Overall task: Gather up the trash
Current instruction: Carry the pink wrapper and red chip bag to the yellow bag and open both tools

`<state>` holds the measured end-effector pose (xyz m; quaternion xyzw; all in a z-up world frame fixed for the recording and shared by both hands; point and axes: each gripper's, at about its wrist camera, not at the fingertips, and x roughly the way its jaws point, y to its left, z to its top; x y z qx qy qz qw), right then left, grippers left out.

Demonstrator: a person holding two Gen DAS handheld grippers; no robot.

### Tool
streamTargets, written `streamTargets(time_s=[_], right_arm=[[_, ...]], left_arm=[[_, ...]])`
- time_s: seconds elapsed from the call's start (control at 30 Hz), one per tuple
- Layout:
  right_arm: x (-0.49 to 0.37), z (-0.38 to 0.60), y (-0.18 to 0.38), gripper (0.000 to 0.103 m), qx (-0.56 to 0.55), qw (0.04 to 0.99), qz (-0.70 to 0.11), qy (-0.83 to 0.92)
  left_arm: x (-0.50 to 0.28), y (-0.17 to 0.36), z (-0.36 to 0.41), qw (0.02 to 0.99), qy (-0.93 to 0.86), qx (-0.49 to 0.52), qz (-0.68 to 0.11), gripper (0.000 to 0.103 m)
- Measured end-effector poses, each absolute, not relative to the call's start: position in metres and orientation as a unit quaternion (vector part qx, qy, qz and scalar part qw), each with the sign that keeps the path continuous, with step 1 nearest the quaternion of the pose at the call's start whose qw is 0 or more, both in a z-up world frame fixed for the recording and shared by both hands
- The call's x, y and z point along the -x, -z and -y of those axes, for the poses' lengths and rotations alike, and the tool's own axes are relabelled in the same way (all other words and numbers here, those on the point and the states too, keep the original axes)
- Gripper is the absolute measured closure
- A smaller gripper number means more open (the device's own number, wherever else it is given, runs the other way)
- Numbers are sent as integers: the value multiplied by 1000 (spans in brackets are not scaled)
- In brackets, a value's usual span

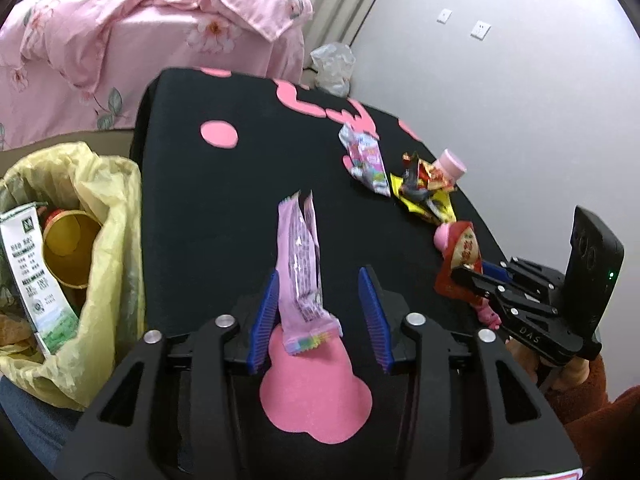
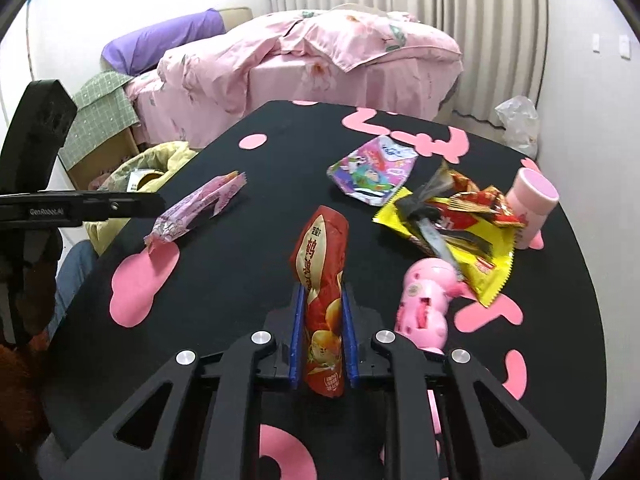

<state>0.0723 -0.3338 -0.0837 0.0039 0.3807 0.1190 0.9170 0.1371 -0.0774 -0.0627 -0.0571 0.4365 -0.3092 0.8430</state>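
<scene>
Bedroom setting: a bed (image 2: 312,60) with a pink floral quilt stands beyond a black worktop (image 1: 224,208) patterned with pink shapes; a ribbed white curtain (image 2: 460,4) hangs behind the bed.

Left wrist view: the left gripper (image 1: 320,300) points down at the near part of the worktop with its blue pads well apart. A lilac snack wrapper (image 1: 302,264) lies lengthwise between them, close against the left pad; the right pad stands clear of it, so nothing is clamped. At the left edge of the worktop stands a bin lined with a yellow bag (image 1: 100,248), holding a yellow paper cup (image 1: 70,252) and a white-and-green carton (image 1: 28,264).

Right wrist view: the right gripper (image 2: 323,332) has its blue pads drawn nearly together on a red snack packet (image 2: 322,300), which stands up between them and reaches beyond the tips. To the right of the packet lies a pink toy-like plastic object (image 2: 428,300). Farther right, a heap of yellow, red and black wrappers (image 2: 452,224) rests beside an upright pink cylindrical container (image 2: 534,204). A purple cartoon-printed packet (image 2: 374,170) lies at the far middle of the worktop. A crumpled clear plastic bag (image 2: 518,120) sits on the floor by the wall.
</scene>
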Motion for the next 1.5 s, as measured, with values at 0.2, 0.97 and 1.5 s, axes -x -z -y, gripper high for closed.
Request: streamTargets(time_s=[0.2, 0.97, 1.5], right_arm=[[-63, 361, 78, 85, -41, 926, -363, -95], [-59, 352, 65, 85, -36, 931, -351, -97], [-105, 219, -8, 85, 24, 929, -290, -229]], left_arm=[[-146, 69, 66, 859, 250, 74, -441, 59], [-120, 64, 99, 851, 289, -2, -439, 78], [-118, 10, -77, 927, 105, 88, -348, 78]])
